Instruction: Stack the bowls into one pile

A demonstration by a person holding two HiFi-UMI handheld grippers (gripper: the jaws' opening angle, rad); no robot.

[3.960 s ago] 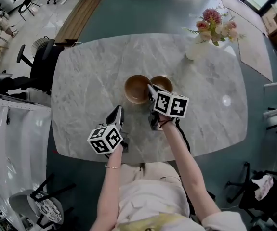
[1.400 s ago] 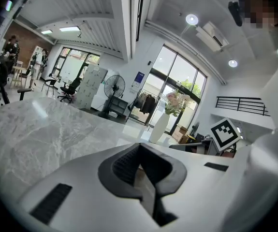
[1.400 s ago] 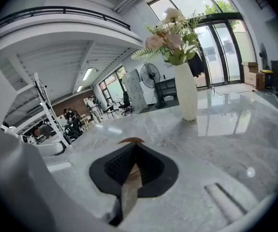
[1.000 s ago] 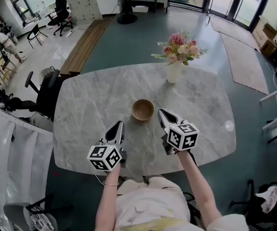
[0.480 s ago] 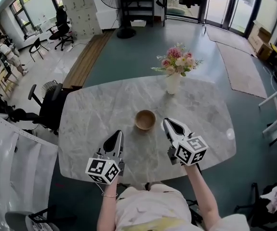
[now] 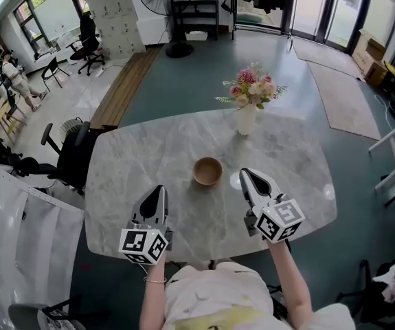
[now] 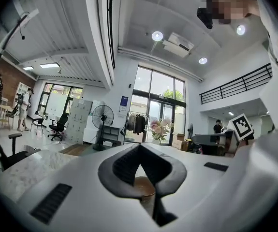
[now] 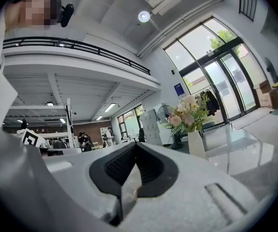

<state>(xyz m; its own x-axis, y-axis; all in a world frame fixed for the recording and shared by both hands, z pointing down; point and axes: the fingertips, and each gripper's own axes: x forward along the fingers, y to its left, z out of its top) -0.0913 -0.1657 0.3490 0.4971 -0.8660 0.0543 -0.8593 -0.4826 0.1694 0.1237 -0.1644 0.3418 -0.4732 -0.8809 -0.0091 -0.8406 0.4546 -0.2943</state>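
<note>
Nearest, the left hand-held gripper (image 6: 157, 192) and right hand-held gripper (image 6: 246, 175) hovered closed and empty over the grey marble table (image 6: 286, 157). Beyond them, mid-table, sat the round brown wooden bowls (image 6: 207, 171), apparently nested in one pile. Likely light, rigid and smooth, so pinch the rim.

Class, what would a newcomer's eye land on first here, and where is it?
A wooden bowl sits centrally on the marble table, a white vase of pink flowers at its far edge. Nearer the person, the left gripper and right gripper hover shut and empty.
</note>
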